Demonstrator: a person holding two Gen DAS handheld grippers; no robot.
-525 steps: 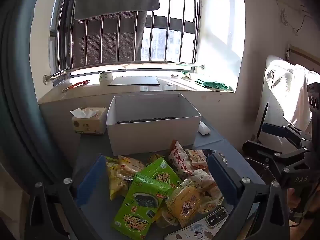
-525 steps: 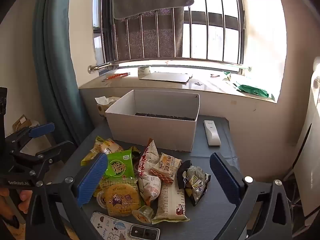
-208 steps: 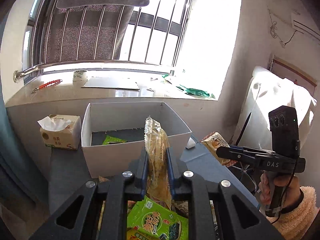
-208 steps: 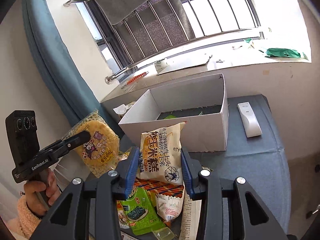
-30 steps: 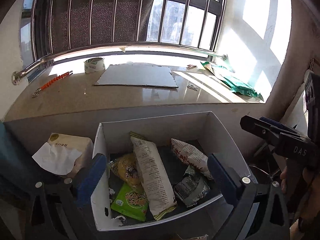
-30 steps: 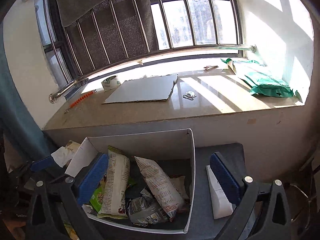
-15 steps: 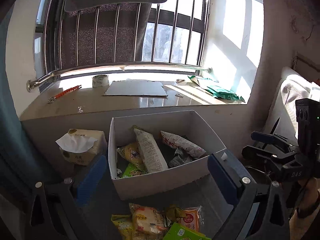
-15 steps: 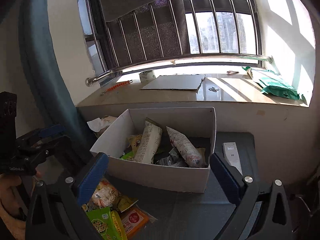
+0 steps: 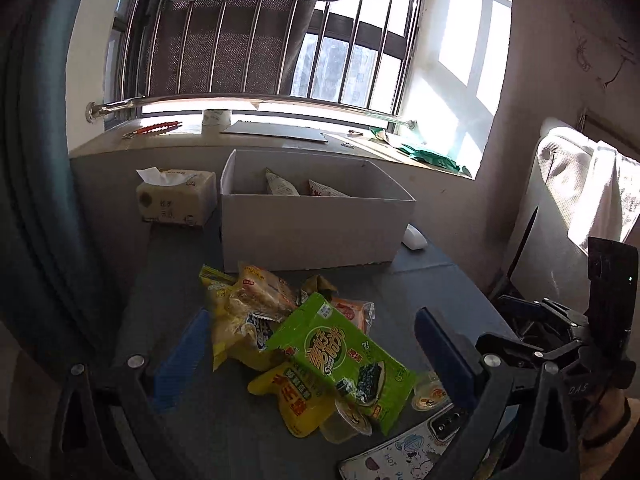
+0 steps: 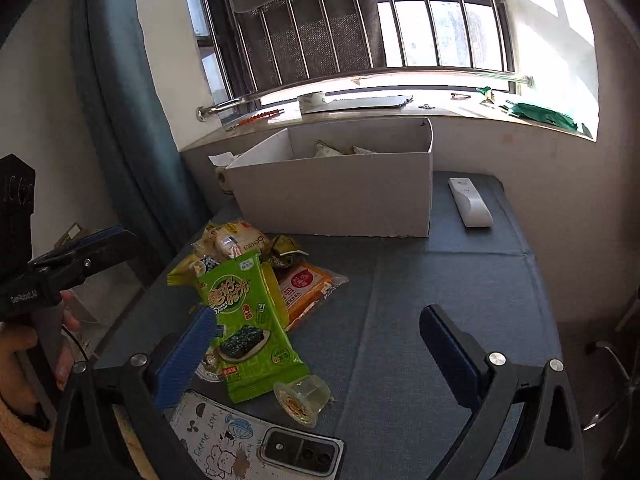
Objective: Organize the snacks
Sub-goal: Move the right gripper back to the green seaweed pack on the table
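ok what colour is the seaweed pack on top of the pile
Bright green seaweed pack, clearest in the right wrist view.

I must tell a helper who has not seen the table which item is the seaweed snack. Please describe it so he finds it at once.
Start at the white cardboard box by the window; a heap of snacks lies on the grey table in front of it. The seaweed snack lies on top of that heap. It is the only bright green flat packet, showing a dark seaweed sheet.

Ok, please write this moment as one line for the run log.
left gripper: open, empty | right gripper: open, empty | white box: some snacks inside | green seaweed pack: on table, top of pile | next: pick from pile
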